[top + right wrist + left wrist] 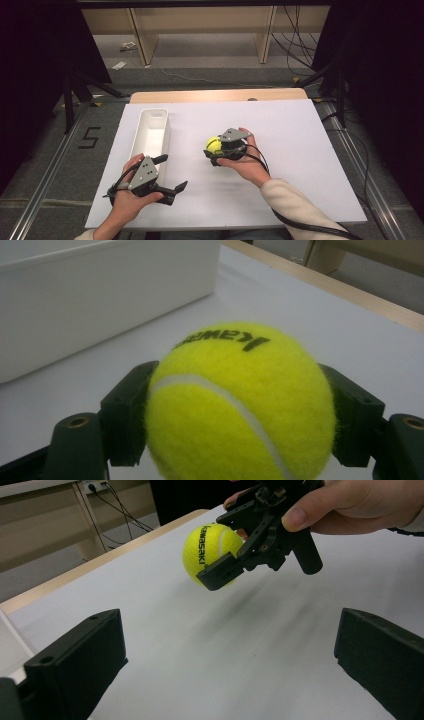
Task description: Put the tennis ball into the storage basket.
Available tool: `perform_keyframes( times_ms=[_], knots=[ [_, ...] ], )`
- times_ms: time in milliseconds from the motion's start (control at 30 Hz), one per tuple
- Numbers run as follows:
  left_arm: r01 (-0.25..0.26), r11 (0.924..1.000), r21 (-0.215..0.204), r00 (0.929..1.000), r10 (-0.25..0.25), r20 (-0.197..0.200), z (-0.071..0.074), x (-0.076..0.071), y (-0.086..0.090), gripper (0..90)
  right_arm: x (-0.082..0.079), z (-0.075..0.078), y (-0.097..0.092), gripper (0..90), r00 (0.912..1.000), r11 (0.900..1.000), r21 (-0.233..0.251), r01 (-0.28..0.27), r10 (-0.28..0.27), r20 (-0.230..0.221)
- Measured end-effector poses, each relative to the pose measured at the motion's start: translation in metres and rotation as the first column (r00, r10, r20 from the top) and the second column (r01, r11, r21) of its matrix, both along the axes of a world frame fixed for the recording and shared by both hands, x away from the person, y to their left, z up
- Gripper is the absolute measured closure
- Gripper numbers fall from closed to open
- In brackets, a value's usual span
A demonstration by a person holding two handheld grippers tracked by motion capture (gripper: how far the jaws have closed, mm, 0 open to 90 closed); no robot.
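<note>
Now tennis ball (240, 405) clamped between right hand-held gripper (214, 148) jaws.

A wooden worktop (200, 95) carries a big white sheet (300, 150) that covers nearly all of it, leaving a wood strip bare at the far edge. On the sheet's left side sits a long white bin (150, 132), lengthways, running front to back.
</note>
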State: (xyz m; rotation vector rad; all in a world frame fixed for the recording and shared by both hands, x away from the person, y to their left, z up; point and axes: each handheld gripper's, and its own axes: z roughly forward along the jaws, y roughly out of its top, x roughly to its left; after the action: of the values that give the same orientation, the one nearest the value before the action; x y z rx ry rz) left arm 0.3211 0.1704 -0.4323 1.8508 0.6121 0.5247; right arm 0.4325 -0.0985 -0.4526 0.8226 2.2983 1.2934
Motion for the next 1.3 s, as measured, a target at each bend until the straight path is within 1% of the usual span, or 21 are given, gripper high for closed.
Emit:
perform_keyframes(
  times_ms=[567, 833, 1300],
  knots=[
    [-0.001, 1.0, 0.002, 1.0, 0.001, 0.0, 0.0, 0.0, 0.0, 0.0, 0.0, 0.007, 0.0, 26.3, 0.9999, 0.9999, 0.011, -0.004, 0.003, 0.012],
    [-0.001, 1.0, 0.001, 1.0, 0.001, 0.001, 0.0, 0.0, 0.0, 0.0, 0.0, 0.013, 0.0, 26.4, 0.9997, 0.9997, 0.022, -0.007, 0.007, 0.024],
    [0.001, 1.0, 0.002, 1.0, -0.001, 0.0, 0.0, 0.0, 0.0, 0.0, 0.001, 0.018, 0.002, 26.4, 0.9996, 0.9992, 0.039, -0.004, 0.003, 0.029]
  ],
)
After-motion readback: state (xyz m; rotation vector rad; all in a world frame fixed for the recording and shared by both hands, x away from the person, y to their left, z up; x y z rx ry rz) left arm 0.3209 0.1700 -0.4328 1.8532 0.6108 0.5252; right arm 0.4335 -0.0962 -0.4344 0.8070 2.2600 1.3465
